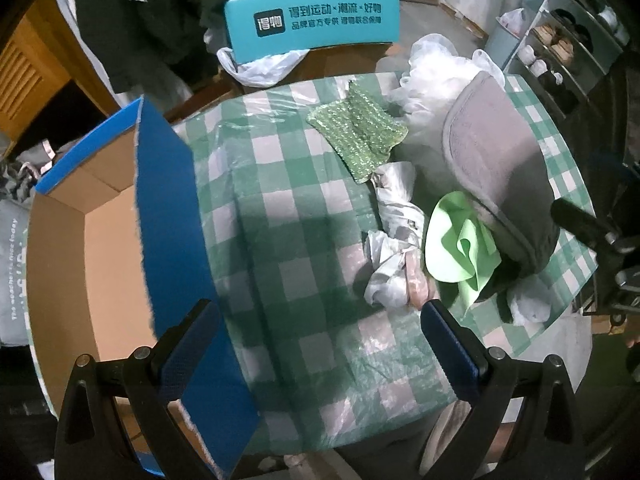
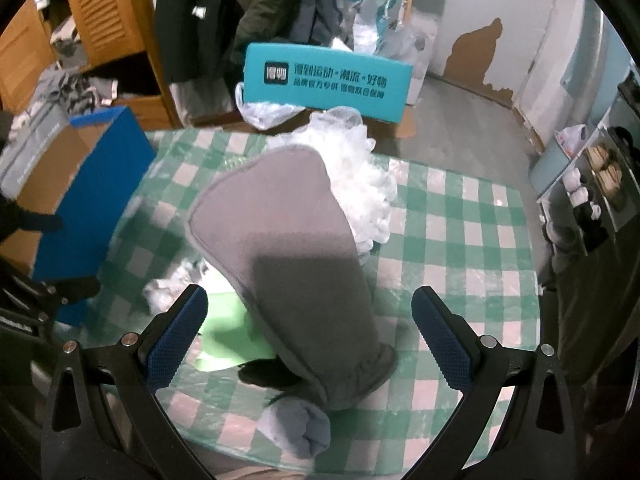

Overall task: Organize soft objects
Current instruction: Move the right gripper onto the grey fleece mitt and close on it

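Observation:
A heap of soft things lies on the green checked table (image 1: 304,240): a grey padded mitt (image 1: 496,168) (image 2: 288,248), a light green cloth (image 1: 460,248) (image 2: 228,328), a green sparkly knitted cloth (image 1: 356,128), crumpled white plastic bags (image 1: 394,236) and a rolled grey-blue sock (image 2: 298,424). An open blue cardboard box (image 1: 100,248) (image 2: 100,196) stands at the table's left. My left gripper (image 1: 320,344) hovers open over bare tablecloth between box and heap. My right gripper (image 2: 310,332) is open, its fingers on either side of the mitt's cuff end, above it.
A teal printed box (image 1: 312,20) (image 2: 326,80) sits beyond the table's far edge with plastic bags around it. Fluffy white plastic wrap (image 2: 360,184) lies behind the mitt. Dark coats hang at the back; a shoe rack (image 1: 560,48) stands at the right.

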A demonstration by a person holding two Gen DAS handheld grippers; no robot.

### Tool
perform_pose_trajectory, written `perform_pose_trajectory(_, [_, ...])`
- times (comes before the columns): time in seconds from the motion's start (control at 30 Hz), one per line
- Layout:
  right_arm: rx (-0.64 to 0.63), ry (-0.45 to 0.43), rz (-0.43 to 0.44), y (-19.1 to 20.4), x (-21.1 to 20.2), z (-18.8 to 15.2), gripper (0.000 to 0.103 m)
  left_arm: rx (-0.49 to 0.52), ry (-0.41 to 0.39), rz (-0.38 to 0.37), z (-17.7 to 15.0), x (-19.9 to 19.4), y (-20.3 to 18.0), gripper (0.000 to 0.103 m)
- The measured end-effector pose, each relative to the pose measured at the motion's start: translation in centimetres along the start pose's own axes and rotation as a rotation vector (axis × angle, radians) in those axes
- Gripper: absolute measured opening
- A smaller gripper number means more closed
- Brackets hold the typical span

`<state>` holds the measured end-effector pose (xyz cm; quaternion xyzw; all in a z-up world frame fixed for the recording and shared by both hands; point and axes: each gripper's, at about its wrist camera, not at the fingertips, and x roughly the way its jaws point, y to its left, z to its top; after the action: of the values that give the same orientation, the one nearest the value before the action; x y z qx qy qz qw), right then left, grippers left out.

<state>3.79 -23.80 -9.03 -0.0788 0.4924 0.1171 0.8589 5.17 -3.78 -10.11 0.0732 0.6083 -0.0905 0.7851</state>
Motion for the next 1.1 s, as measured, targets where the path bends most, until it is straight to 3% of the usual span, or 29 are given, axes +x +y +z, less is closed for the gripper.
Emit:
perform_pose_trajectory(0.73, [-0.149, 0.147, -0.119, 0.3, 6.0, -2.2, 0.098, 0.087, 0.089, -0.013, 1.1, 6.9, -3.2, 0.102])
perform_pose_trajectory(0.83, [-0.138, 0.147, -0.097, -0.1, 6.4, -2.2, 0.091, 0.086, 0.102, -0.029, 1.3, 7.6, -3.5, 0.102])
perform_pose_trajectory(0.97, [-0.119, 0.161, -0.043, -0.3, 6.8, -2.3, 0.073, 0.087, 0.108, -0.022, 1.8, 8.5, -4.0, 0.102])
perform_pose_trajectory(1.03, [-0.109, 0.157, -0.014, -0.4, 6.6, -2.3, 0.062, 0.087, 0.111, -0.026, 1.5, 8.5, -4.3, 0.102])
perform_pose_trajectory(1.1, [-0.082, 0.156, 0.021, -0.7, 6.3, -2.2, 0.045, 0.084, 0.107, -0.027, 1.7, 8.6, -4.4, 0.102])
